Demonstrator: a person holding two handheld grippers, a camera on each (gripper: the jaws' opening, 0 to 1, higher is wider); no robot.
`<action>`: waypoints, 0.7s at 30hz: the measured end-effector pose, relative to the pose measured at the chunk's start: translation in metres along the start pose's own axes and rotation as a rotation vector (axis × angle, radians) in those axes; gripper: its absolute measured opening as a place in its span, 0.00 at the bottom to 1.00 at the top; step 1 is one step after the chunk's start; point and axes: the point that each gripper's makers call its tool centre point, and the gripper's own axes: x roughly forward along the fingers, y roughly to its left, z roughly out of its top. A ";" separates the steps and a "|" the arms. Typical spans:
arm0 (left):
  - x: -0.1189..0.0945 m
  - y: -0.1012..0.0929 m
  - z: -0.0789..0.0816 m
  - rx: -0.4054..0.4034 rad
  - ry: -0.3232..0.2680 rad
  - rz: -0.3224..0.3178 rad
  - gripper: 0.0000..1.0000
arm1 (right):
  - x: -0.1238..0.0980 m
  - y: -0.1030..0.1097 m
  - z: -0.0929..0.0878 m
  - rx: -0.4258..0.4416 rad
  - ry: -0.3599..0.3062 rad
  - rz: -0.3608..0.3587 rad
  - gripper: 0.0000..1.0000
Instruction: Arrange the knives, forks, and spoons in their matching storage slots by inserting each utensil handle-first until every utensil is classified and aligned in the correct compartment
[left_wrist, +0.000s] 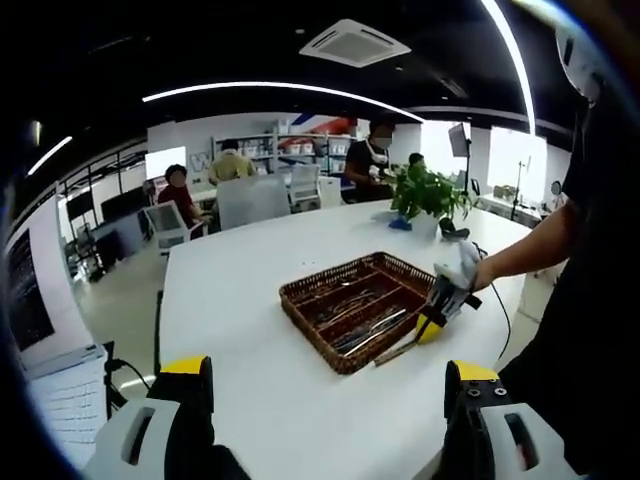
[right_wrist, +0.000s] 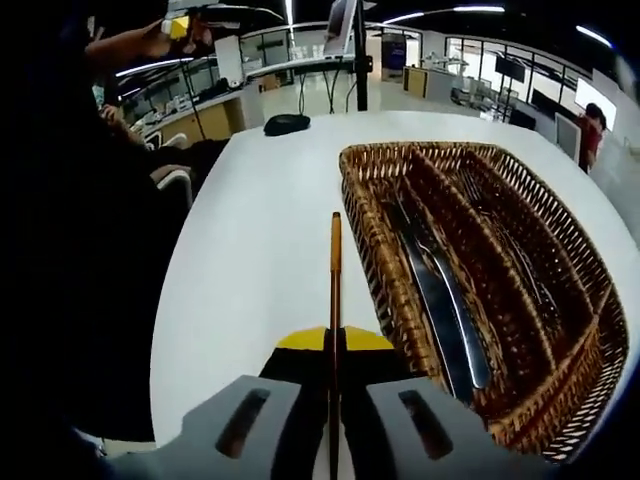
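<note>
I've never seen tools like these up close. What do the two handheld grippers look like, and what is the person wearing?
The left gripper has two broad grey jaws with slots and yellow tips over black. The right gripper looks the same: grey slotted jaws, yellow and black behind. The person wears a dark sleeve and a light glove.

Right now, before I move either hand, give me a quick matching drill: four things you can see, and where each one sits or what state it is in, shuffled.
Things:
1. utensil with wooden handle
2. wicker tray
3. knives
4. left tongs

Places or states:
A. open, holding nothing, over the white table
B. lying in the tray slot nearest the right tongs
C. clamped in the right tongs, outside the tray
D. resting on the table, split into long slots

Pairs: 1-C, 2-D, 3-B, 4-A
</note>
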 end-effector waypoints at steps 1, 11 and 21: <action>0.000 0.000 0.001 -0.001 -0.002 -0.001 1.00 | -0.002 0.000 0.002 -0.001 -0.002 0.001 0.00; 0.002 0.001 0.004 0.000 -0.024 -0.002 1.00 | -0.017 0.003 0.029 0.010 -0.049 -0.007 0.00; 0.005 0.001 0.006 -0.001 -0.035 -0.004 1.00 | -0.031 -0.009 0.042 0.022 -0.053 -0.074 0.00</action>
